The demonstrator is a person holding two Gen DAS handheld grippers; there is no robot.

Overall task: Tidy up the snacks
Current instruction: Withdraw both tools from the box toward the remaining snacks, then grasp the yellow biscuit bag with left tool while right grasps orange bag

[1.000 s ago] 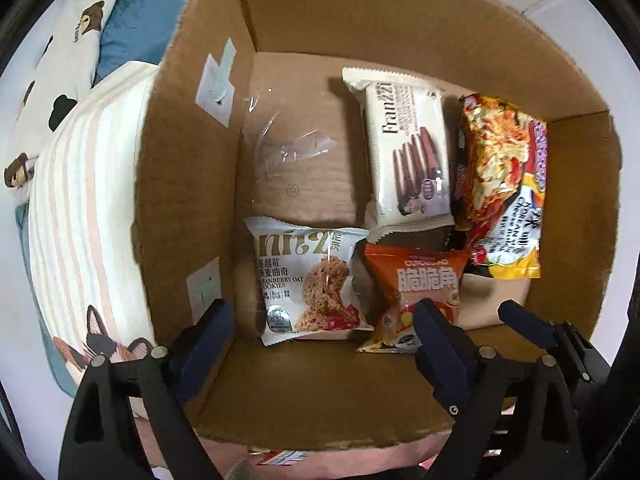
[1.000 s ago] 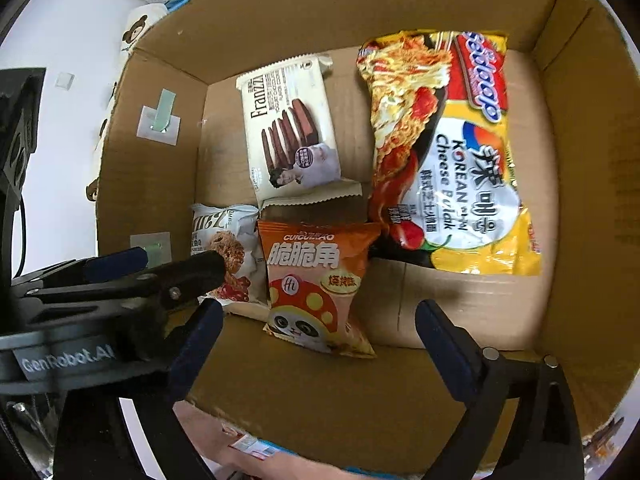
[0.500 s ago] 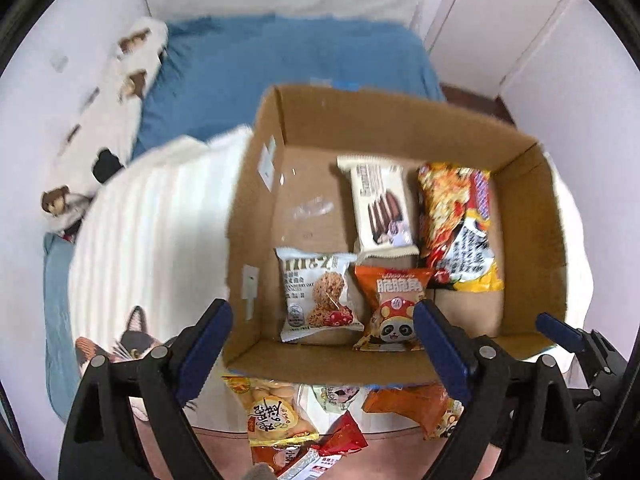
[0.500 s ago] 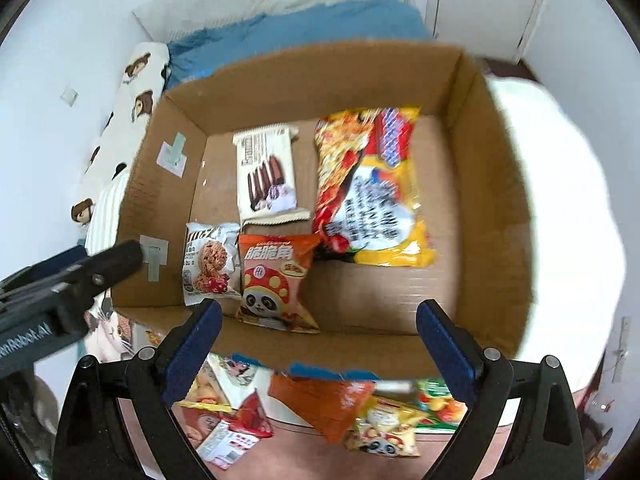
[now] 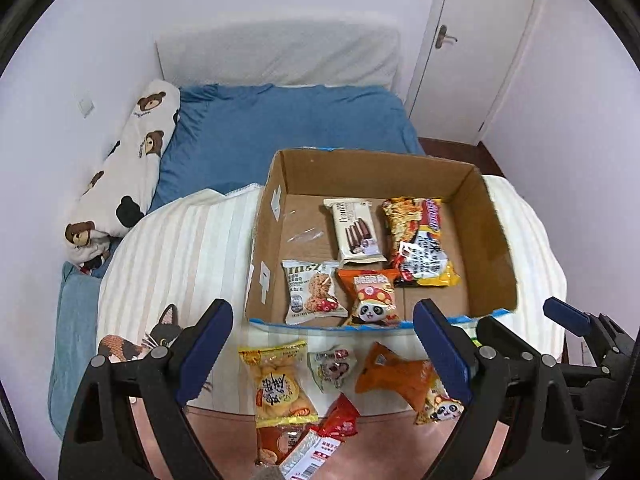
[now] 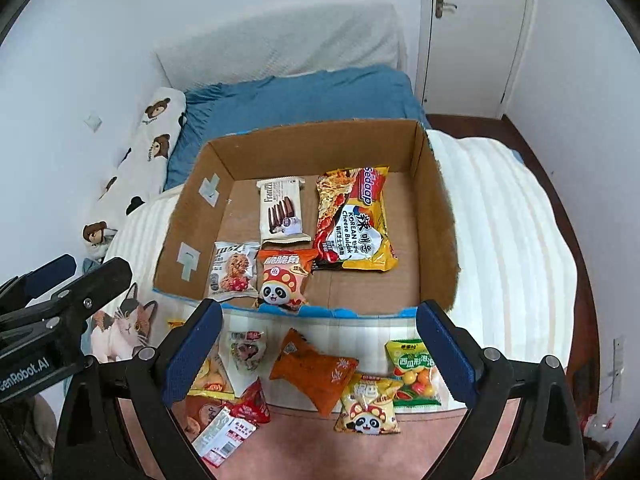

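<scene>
An open cardboard box [image 5: 380, 160] [image 6: 312, 148] sits on a striped blanket. Inside lie an oat cookie pack [image 5: 314, 292], an orange panda snack pack [image 5: 372, 296], a white Franzzi wafer pack [image 5: 356, 230] and a Korean cheese noodle pack [image 5: 420, 248]. Loose snacks lie in front of the box: a yellow pastry pack [image 5: 280, 384], an orange pack [image 6: 316, 372], a yellow panda pack [image 6: 370, 404], a green candy pack [image 6: 412, 372] and a small red pack [image 6: 250, 404]. My left gripper [image 5: 320, 320] and right gripper [image 6: 318, 312] hang open above the loose snacks, holding nothing.
The box rests on a cream striped blanket [image 5: 180, 240] with a cat print, at the foot of a bed with a blue sheet [image 5: 280, 120]. A bear-print pillow [image 5: 132, 160] lies along the left wall. A white door [image 5: 472, 40] stands at the back right.
Both grippers have lifted up and back out of the box. The view has widened from the box's inside to the whole box, the bed and the loose snacks in front.
</scene>
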